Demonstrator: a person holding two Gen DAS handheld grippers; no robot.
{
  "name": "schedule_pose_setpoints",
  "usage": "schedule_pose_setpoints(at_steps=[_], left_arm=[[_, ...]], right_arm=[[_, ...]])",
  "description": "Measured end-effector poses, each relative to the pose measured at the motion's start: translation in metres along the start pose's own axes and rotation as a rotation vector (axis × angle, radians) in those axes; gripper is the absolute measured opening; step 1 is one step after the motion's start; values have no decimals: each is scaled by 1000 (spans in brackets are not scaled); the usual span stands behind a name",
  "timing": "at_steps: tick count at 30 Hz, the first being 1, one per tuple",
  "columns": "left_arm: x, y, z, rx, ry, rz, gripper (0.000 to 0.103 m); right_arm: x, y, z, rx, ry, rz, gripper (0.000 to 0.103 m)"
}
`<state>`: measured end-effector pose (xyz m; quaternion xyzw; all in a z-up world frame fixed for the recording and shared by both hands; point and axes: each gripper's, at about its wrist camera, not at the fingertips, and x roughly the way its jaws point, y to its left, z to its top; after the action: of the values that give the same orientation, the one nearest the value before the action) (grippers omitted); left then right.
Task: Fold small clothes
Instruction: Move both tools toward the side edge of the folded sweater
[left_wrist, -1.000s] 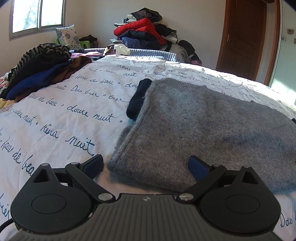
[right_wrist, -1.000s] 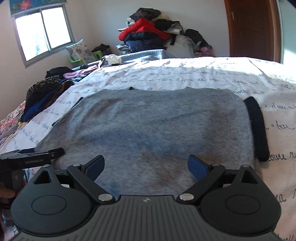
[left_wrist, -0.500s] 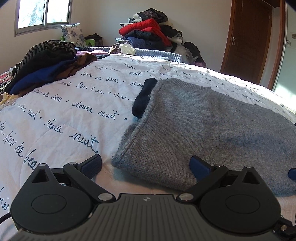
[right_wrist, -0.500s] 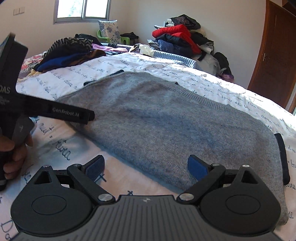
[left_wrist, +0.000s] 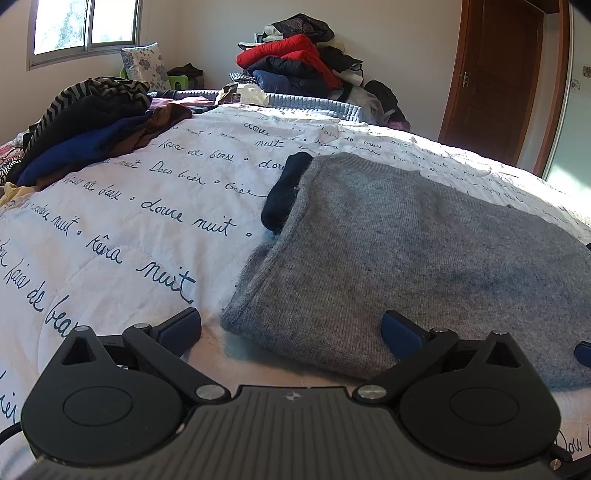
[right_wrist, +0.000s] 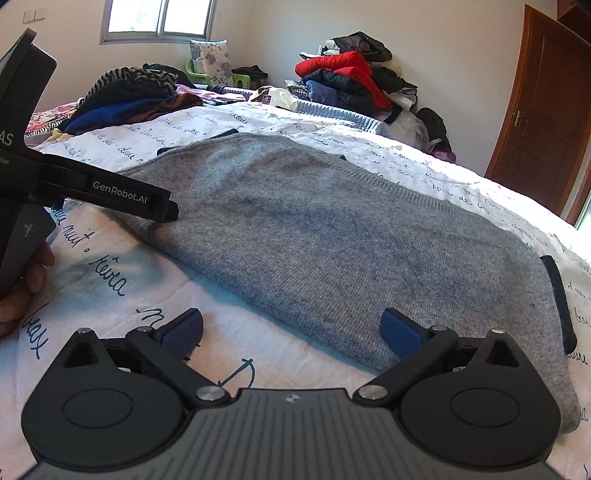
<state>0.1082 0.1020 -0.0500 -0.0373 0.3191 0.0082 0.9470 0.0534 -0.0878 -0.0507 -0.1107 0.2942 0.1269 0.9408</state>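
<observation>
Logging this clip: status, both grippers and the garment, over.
Left gripper open, right gripper open, both empty at the near edge. Grey sweater flat on the bedspread. Nothing in the way.

Sunlit window, wooden door

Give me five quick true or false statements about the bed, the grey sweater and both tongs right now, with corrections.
1. The grey sweater lies on a white bedspread printed with handwriting. True.
2. The left tongs are shut on the sweater. False: they are open, gripping nothing.
3. A red jacket sits in the pile by the far wall. True.
4. The right tongs hold a sock. False: they are open and empty.
5. The wooden door stands wide open. False: it looks closed.
</observation>
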Motion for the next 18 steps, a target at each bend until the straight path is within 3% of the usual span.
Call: schedule_pose_setpoints(at_steps=[6, 11, 18], left_arm=[[-1, 3, 0, -10, -2, -15, 103], [-6, 13, -1, -62, -28, -59, 103], [-17, 40, 15, -209, -29, -109, 103]], right_arm=[[3, -9, 0, 48, 15, 41, 103], [0, -6, 2, 21, 3, 20, 103], [-19, 35, 7, -222, -142, -123, 103]])
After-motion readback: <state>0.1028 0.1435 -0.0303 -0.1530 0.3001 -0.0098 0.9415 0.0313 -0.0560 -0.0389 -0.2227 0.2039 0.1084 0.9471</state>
